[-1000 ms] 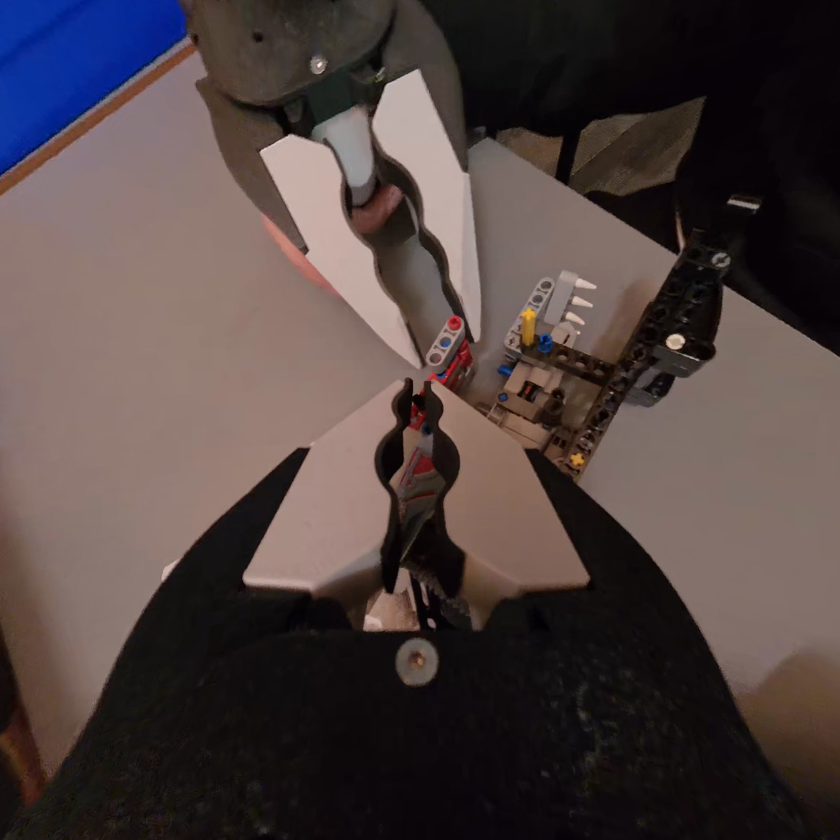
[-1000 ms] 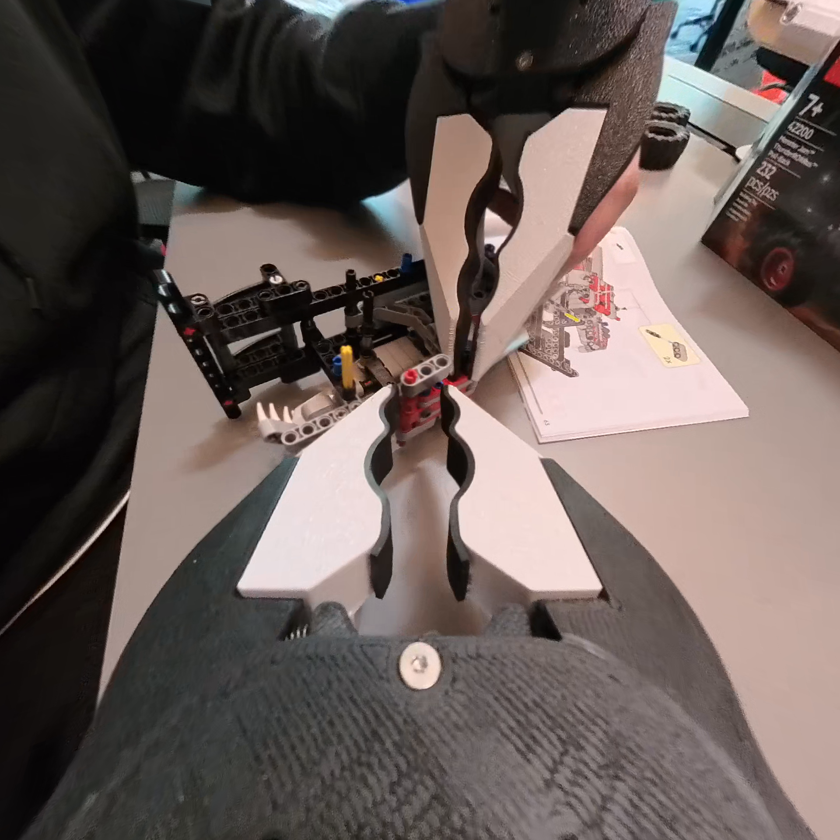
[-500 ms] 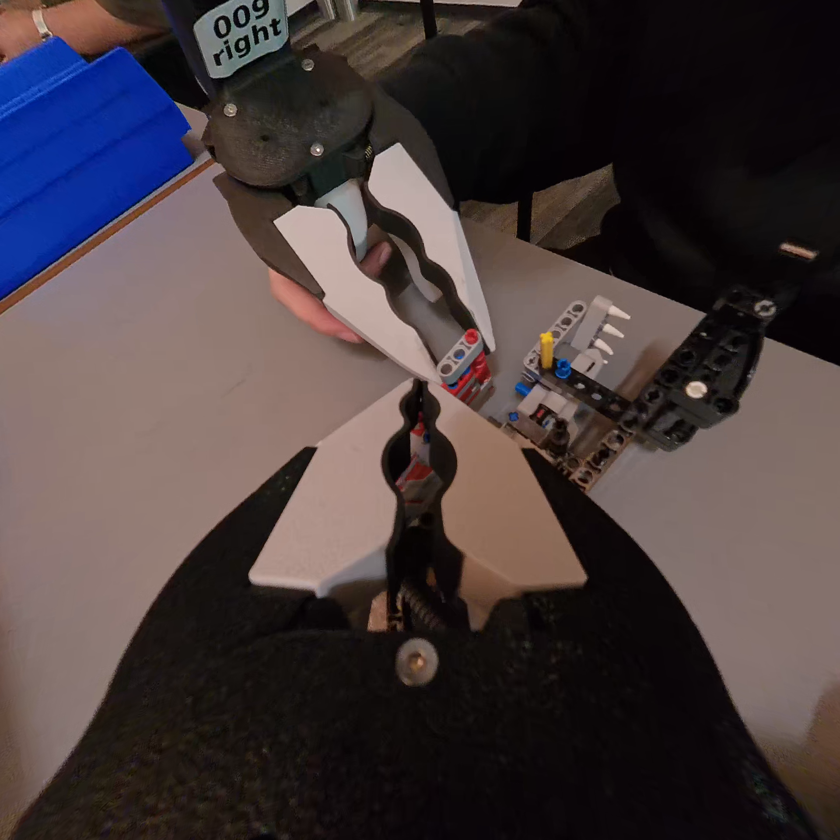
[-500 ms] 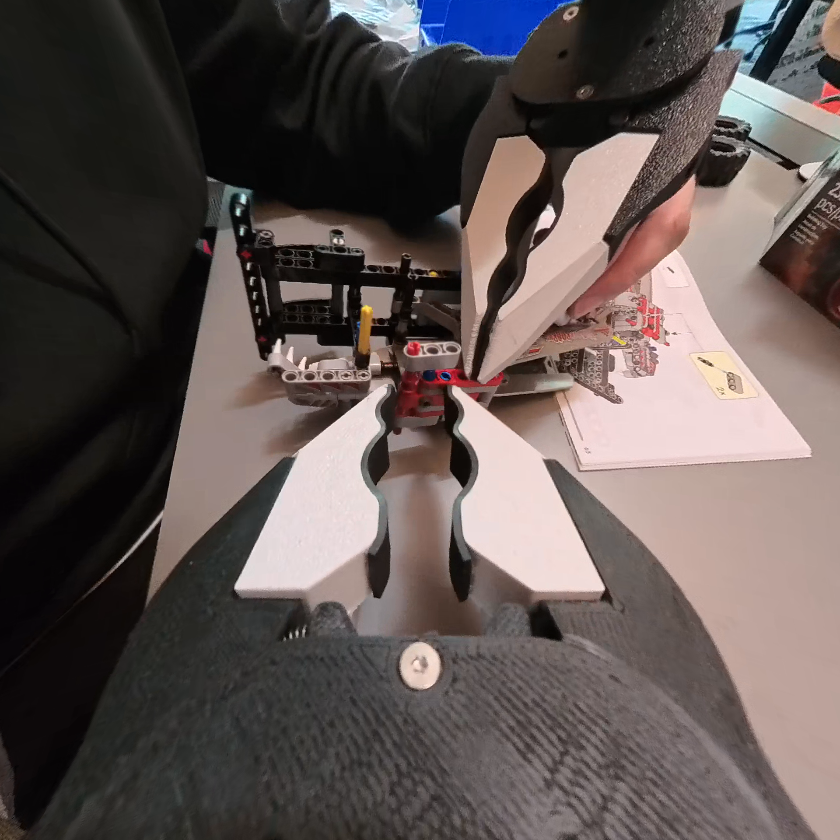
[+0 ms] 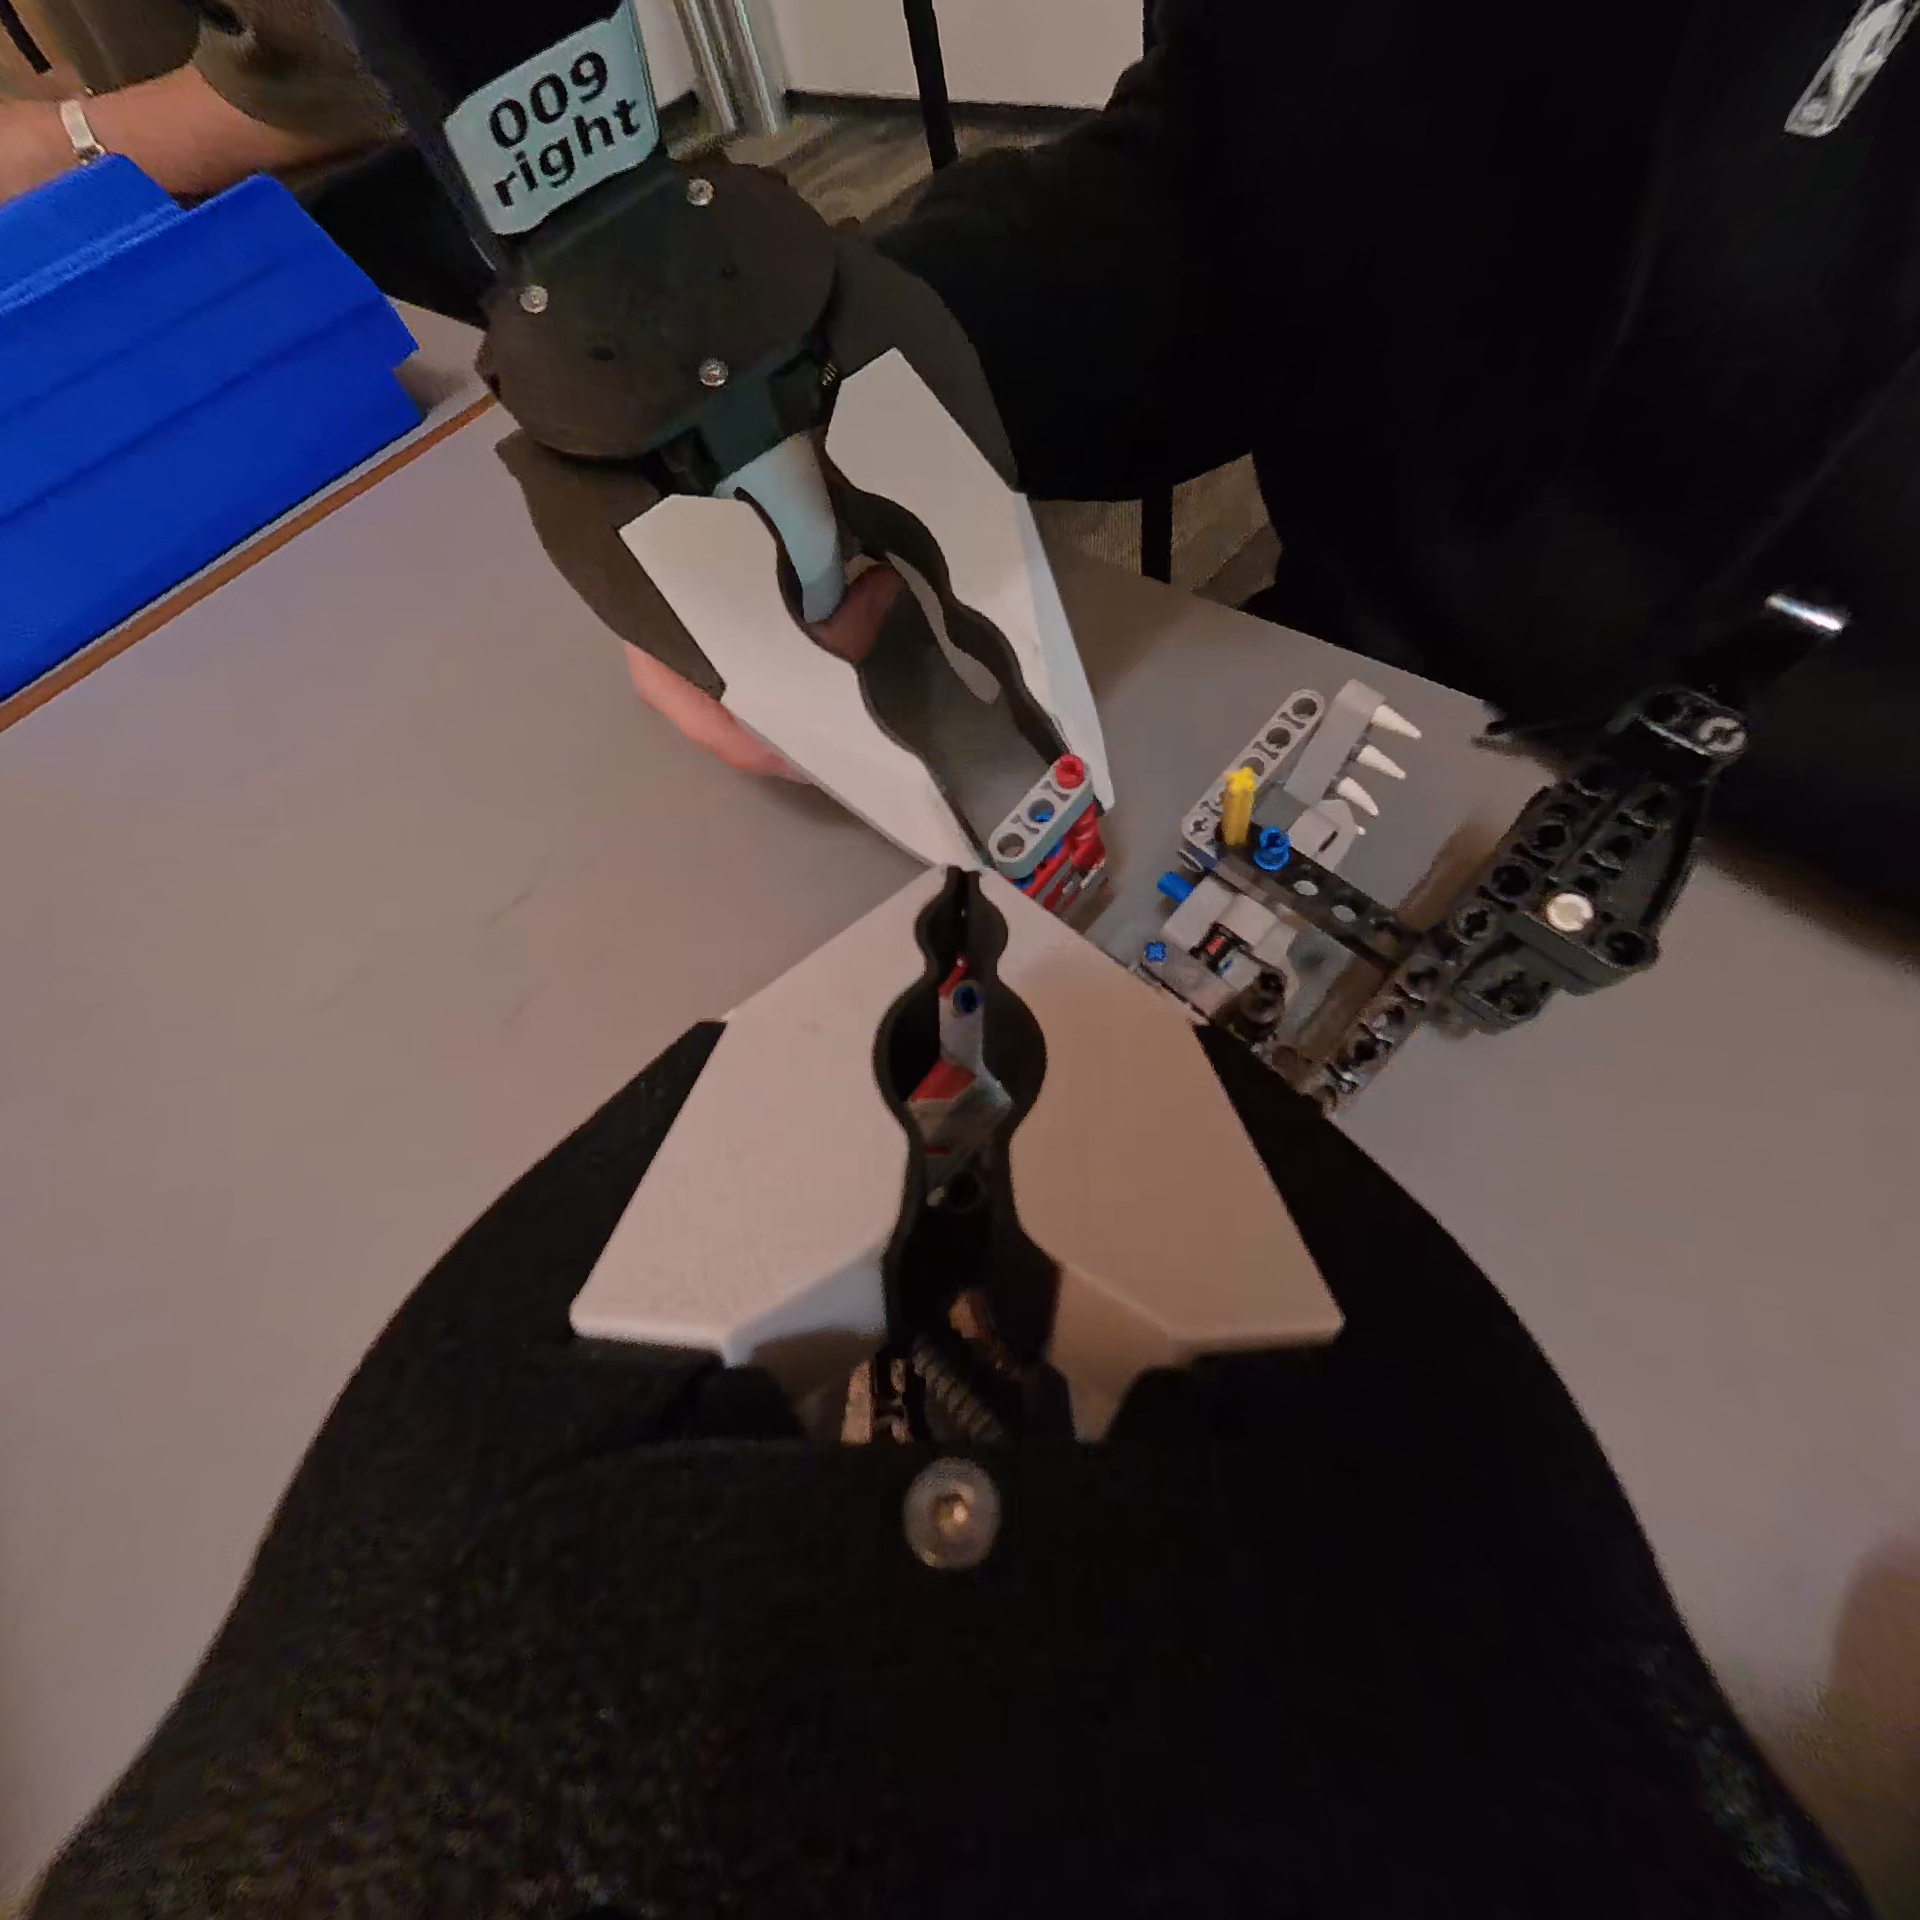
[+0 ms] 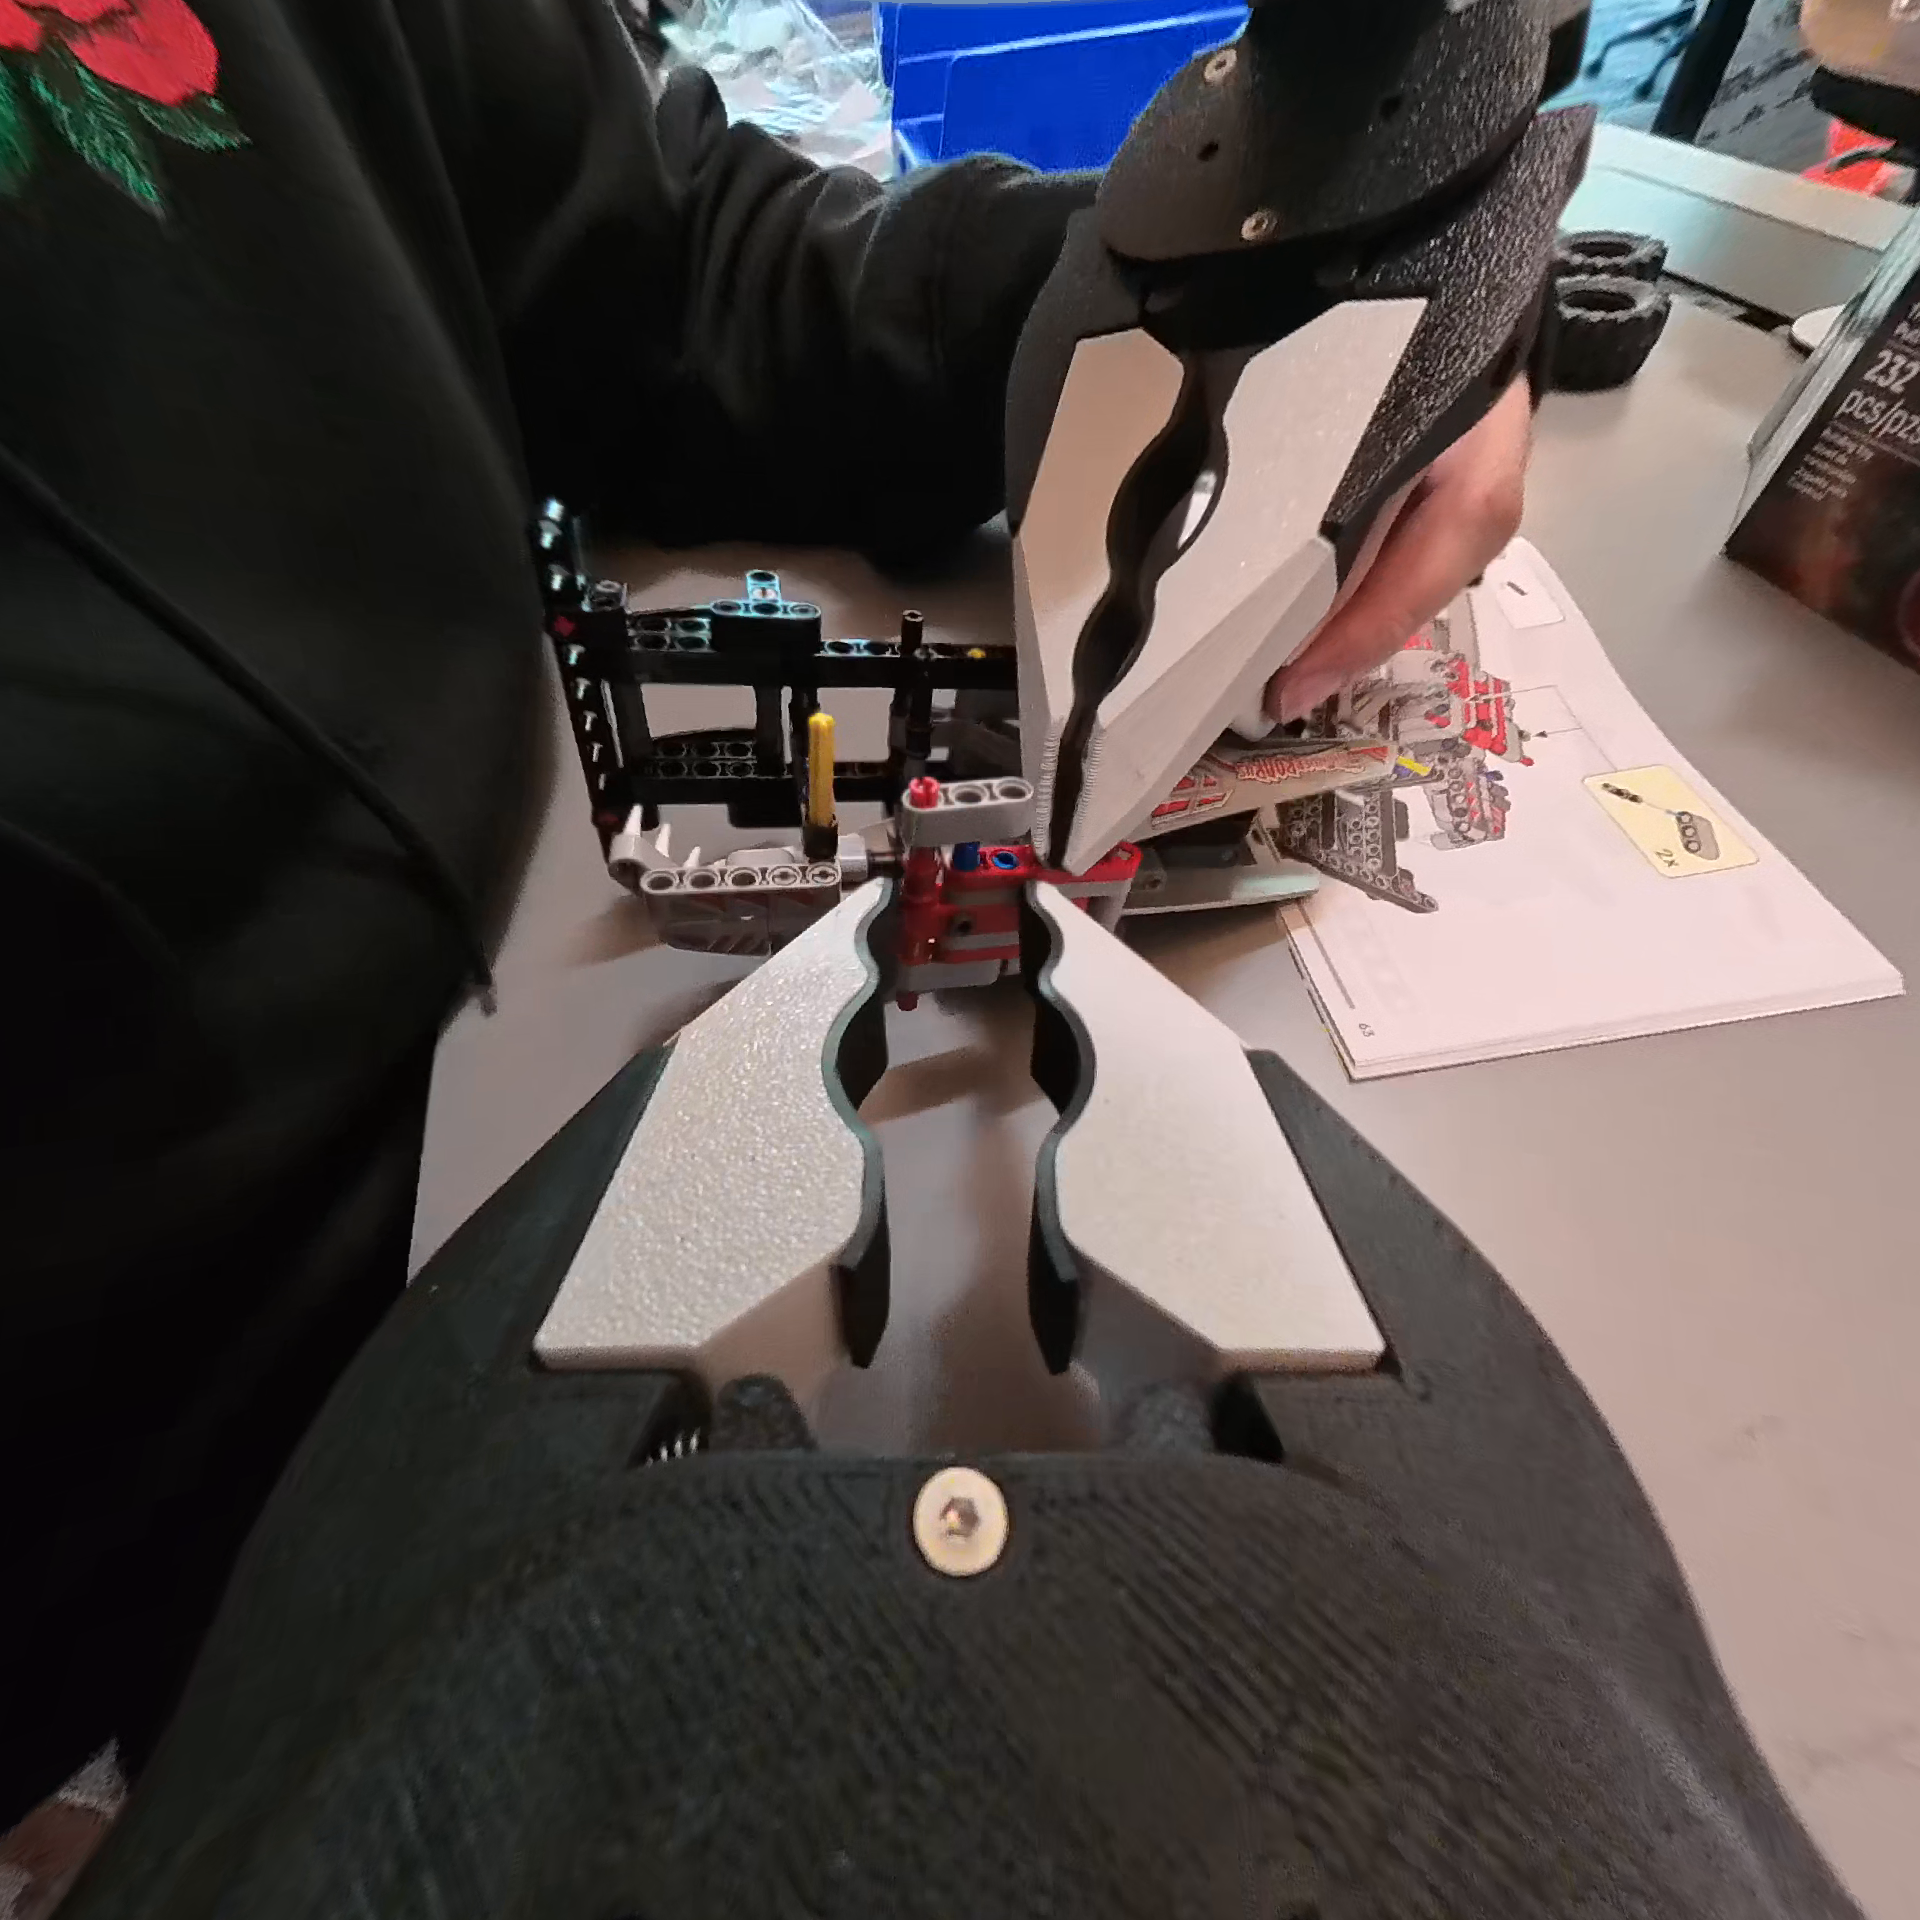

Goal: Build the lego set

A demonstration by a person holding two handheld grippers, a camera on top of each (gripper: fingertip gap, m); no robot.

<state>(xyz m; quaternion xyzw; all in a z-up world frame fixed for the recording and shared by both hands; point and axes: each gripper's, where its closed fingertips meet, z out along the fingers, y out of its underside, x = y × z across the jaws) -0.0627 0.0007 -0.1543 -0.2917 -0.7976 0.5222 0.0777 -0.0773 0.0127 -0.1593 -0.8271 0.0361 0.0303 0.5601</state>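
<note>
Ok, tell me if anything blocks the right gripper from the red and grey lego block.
Nothing visible does. The right gripper already clamps the red and grey block. The left gripper, shut on a red and grey panel, meets the block's top right corner from above, outside that grip.

Both wrist cameras look closely from opposite sides, sharing the red block [image 6: 961, 914] [image 5: 1060, 868].

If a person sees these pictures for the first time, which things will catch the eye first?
First, the two grippers meeting tip to tip over the grey table: the right gripper grips a red and grey lego block, while the left gripper comes down from above, shut on a part joined to that block. Behind them stands a black lego frame with a yellow pin, and an open instruction booklet lies to the right.
</note>
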